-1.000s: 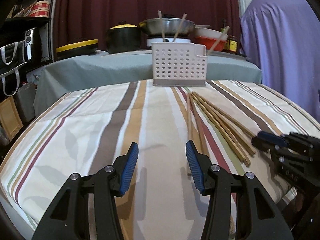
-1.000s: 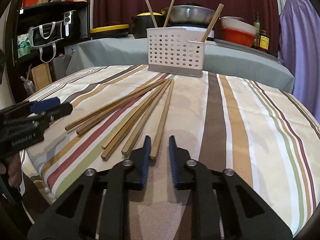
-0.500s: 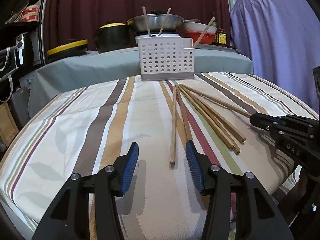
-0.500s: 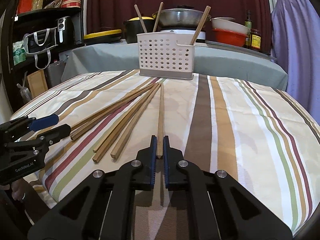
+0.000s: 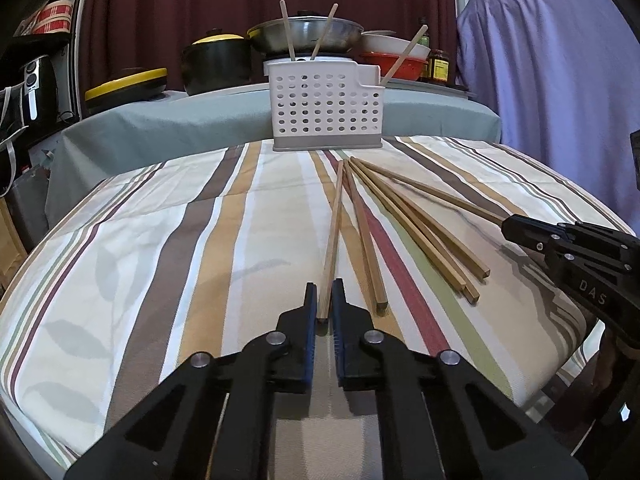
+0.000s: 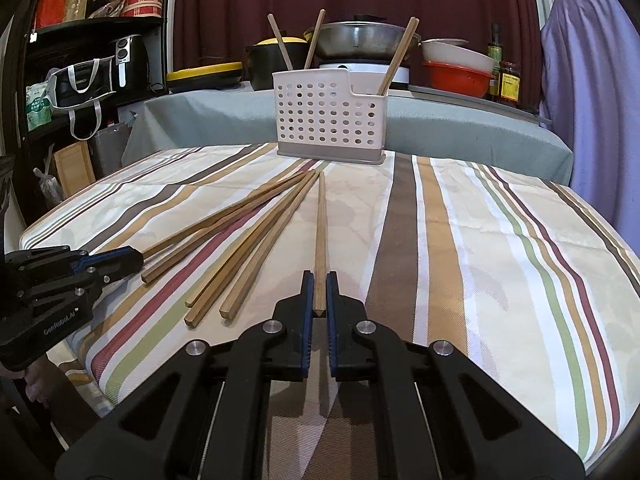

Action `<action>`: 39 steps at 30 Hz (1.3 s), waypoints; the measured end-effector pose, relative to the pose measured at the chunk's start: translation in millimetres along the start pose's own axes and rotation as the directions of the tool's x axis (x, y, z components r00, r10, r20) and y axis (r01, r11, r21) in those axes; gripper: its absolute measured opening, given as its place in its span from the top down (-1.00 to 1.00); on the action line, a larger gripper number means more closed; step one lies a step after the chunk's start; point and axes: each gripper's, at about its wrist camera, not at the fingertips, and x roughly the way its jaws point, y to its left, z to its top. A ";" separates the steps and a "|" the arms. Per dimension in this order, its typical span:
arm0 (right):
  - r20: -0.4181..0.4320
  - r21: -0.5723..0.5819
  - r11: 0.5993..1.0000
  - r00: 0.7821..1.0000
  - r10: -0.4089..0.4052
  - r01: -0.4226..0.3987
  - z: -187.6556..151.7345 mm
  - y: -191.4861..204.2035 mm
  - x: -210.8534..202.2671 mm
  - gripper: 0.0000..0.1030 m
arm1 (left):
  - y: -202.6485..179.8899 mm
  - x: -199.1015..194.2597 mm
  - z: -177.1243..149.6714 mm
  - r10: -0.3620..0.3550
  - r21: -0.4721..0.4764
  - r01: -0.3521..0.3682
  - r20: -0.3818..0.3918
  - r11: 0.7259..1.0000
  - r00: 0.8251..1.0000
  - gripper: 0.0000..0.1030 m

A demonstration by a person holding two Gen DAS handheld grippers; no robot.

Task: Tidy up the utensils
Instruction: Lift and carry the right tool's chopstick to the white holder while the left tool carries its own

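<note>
Several wooden chopsticks (image 5: 404,216) lie fanned out on the striped tablecloth (image 5: 160,240), their tips pointing at a white perforated utensil holder (image 5: 326,110) at the table's back that holds three chopsticks. My left gripper (image 5: 325,300) is shut on the near end of the leftmost chopstick (image 5: 334,224). My right gripper (image 6: 319,292) is shut on the near end of the rightmost chopstick (image 6: 320,220). The holder (image 6: 330,118) and the loose chopsticks (image 6: 256,236) show in the right wrist view too. Each gripper appears at the edge of the other's view.
Behind the table a grey-covered counter (image 5: 180,120) carries pots, a wok (image 5: 306,34), bowls and jars. A dark shelf (image 6: 80,60) with appliances stands at the left. A purple cloth (image 5: 560,72) hangs at the right.
My left gripper has moved right and shut on the leftmost chopstick's end. My right gripper has closed fully on the rightmost chopstick.
</note>
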 end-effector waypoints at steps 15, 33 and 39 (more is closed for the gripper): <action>0.099 -0.040 0.999 0.995 -0.029 0.033 23.4 -0.4 -28.3 0.88 | 12.0 -27.3 29.0 0.040 -0.032 -0.037 0.101 0.999 0.994 0.87; 0.298 -0.046 0.998 0.954 -0.027 0.042 96.8 -9.4 -83.6 0.88 | 33.4 -97.8 97.2 0.093 -0.080 -0.072 0.310 0.994 0.946 0.87; 0.326 -0.035 0.999 0.945 -0.014 0.027 119.4 -16.4 -88.5 0.88 | 39.2 -105.3 116.9 0.094 -0.095 -0.065 0.336 0.993 0.937 0.87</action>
